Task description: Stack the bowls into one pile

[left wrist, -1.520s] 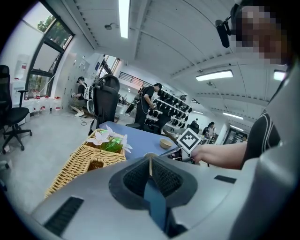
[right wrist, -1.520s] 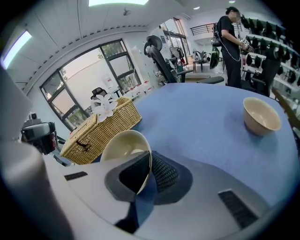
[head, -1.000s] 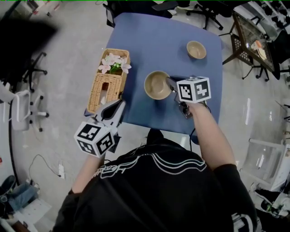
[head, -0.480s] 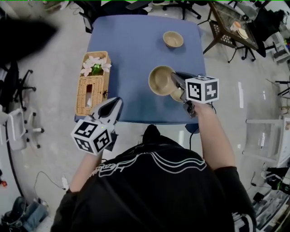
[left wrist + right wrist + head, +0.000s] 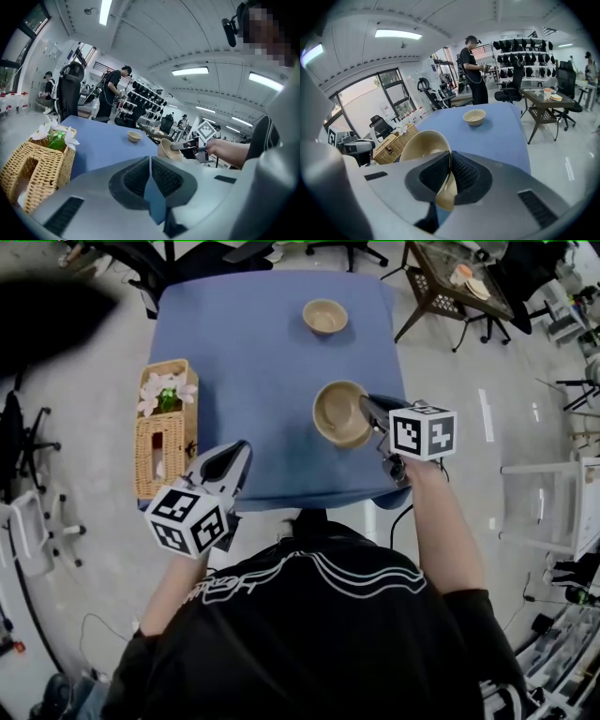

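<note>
Blue cloth covers the counter (image 5: 253, 352), which stands on a pale floor in a big, bright room. Nearest of all, the person in a black shirt stands at the counter's near edge with a gripper in each hand.

The left gripper (image 5: 242, 451) hangs at the near left corner and points in over the edge. Its jaws are pressed together with nothing between them.

The right gripper (image 5: 367, 406) reaches in over the near right part of the counter. Its jaws are clamped on the rim of the larger bowl (image 5: 337, 416), with one pad inside the wall and one outside. This tan bowl sits tilted in the grip, its hollow turned partly toward the left gripper. From these views I cannot tell whether its base touches the cloth.

A wicker basket (image 5: 159, 451) lies along the left edge of the counter, well apart from the larger bowl. Pale flowers (image 5: 167, 390) with green leaves fill its far end.

The smaller bowl (image 5: 325, 315), also tan, stands upright toward the far edge of the counter. It is alone there, well apart from the larger bowl and roughly in line beyond it.

Past the counter's far right corner is a dark-framed side table (image 5: 441, 292) with plates on it. An office chair (image 5: 511, 91) stands nearby. Farther back a person (image 5: 474, 70) in dark clothes stands beside a dark rack (image 5: 525, 47) on the wall.
</note>
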Available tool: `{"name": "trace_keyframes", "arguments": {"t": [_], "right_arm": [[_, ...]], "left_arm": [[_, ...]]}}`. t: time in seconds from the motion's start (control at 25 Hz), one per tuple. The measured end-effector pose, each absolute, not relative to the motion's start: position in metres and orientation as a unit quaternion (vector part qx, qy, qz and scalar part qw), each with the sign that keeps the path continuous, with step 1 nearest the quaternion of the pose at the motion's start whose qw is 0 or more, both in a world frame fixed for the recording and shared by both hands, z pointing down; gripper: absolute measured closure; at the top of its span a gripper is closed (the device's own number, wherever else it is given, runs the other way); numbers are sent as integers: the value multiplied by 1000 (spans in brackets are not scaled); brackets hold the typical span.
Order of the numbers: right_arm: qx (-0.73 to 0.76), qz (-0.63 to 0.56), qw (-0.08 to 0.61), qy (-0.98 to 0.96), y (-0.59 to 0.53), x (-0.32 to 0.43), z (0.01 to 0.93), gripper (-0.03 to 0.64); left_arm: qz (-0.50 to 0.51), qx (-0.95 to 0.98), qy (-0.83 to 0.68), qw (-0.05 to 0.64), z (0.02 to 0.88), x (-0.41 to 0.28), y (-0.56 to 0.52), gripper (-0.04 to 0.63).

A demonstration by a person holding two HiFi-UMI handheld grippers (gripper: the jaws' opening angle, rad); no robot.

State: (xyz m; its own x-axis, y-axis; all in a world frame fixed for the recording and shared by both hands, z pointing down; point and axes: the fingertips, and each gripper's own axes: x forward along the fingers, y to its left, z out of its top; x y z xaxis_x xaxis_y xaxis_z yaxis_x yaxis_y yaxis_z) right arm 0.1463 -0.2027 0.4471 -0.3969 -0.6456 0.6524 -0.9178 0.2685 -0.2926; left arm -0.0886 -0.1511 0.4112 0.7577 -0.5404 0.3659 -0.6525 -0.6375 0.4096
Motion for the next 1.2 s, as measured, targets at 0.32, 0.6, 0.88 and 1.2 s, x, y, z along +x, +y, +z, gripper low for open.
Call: {"name": "trace_keyframes", "arguments": {"t": [0.32, 0.6, 0.88, 1.2], "right_arm": [[508, 361, 224, -750, -192, 181, 483, 578], [494, 377, 231, -749, -192, 185, 508, 578], [481, 355, 252, -761, -190, 182, 517, 575], [478, 329, 253, -774, -190, 177, 513, 450]], "left_arm": [[122, 896, -322, 279, 425, -56, -166, 562], [134, 894, -318, 286, 434, -38, -171, 563], [143, 892, -319, 288, 436, -29, -176, 562], [143, 894, -314, 286, 436, -29, -177, 562]]}}
